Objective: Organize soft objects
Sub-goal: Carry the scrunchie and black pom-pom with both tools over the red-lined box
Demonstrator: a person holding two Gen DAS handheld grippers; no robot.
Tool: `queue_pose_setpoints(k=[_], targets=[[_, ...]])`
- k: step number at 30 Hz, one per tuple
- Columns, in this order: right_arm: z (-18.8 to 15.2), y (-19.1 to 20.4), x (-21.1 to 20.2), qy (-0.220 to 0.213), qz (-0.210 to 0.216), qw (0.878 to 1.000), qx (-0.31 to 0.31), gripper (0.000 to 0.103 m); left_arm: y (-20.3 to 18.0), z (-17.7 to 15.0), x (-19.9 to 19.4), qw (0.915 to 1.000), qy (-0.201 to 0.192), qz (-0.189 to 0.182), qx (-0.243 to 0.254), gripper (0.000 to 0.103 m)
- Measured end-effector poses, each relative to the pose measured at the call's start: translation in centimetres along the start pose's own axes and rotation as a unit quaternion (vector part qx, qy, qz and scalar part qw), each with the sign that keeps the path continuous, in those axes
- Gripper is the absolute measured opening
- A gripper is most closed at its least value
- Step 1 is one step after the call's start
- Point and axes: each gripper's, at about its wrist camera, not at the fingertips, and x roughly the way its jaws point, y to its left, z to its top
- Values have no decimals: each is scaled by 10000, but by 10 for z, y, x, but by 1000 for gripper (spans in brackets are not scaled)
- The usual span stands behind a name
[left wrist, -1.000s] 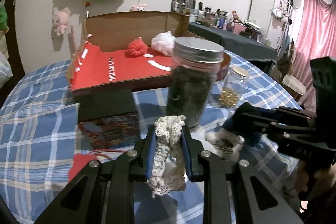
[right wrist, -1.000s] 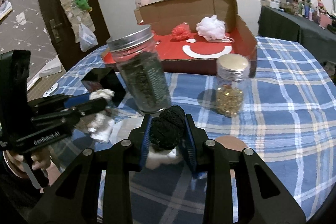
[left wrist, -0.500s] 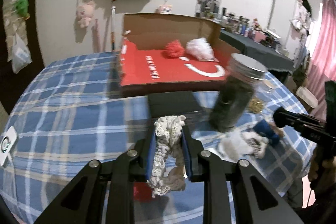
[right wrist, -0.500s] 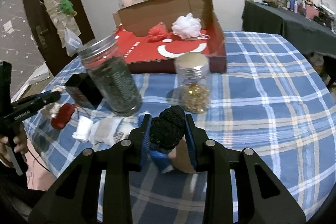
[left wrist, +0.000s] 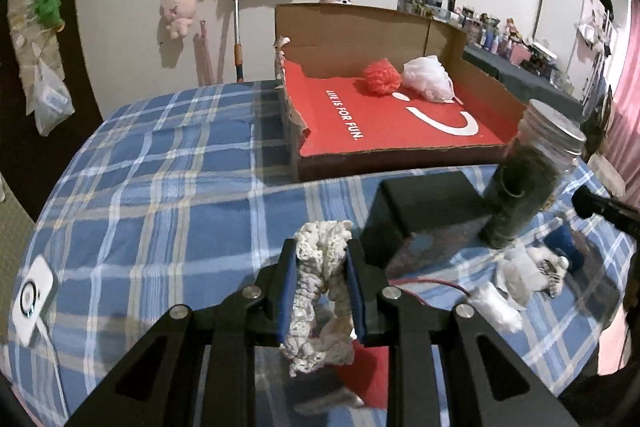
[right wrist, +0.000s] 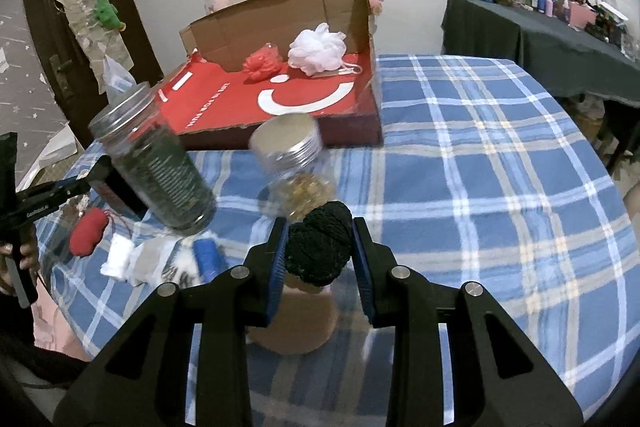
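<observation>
Left gripper (left wrist: 322, 279): clamped on a cream, knobbly lace scrunchie (left wrist: 318, 291), above the checked tablecloth (left wrist: 160, 195).
Right gripper (right wrist: 320, 251): pinching a black, ribbed yarn ball (right wrist: 320, 243).
Red box (right wrist: 280, 95): holds two fluffy puffs.

2 lidded jars (right wrist: 154, 163), black box (left wrist: 424, 203), plaid tablecloth (left wrist: 160, 195)
</observation>
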Motion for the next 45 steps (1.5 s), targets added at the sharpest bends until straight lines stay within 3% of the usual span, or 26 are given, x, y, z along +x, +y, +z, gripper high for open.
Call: queue_pose_setpoints(k=[15, 30, 36, 45], targets=[[43, -20, 26, -94, 48, 9954, -954, 29, -5, 38, 31, 9926, -213, -484, 1097, 25], [91, -14, 42, -81, 819, 9879, -1316, 29, -20, 81, 41, 9851, -322, -935, 1406, 25], [117, -2, 69, 228, 908, 9865, -1343, 29, -38, 105, 61, 9858, -80, -940, 1390, 25], [142, 21, 124, 1134, 309, 9812, -1529, 29, -51, 129, 111, 9880, 730, -619, 1211, 25]])
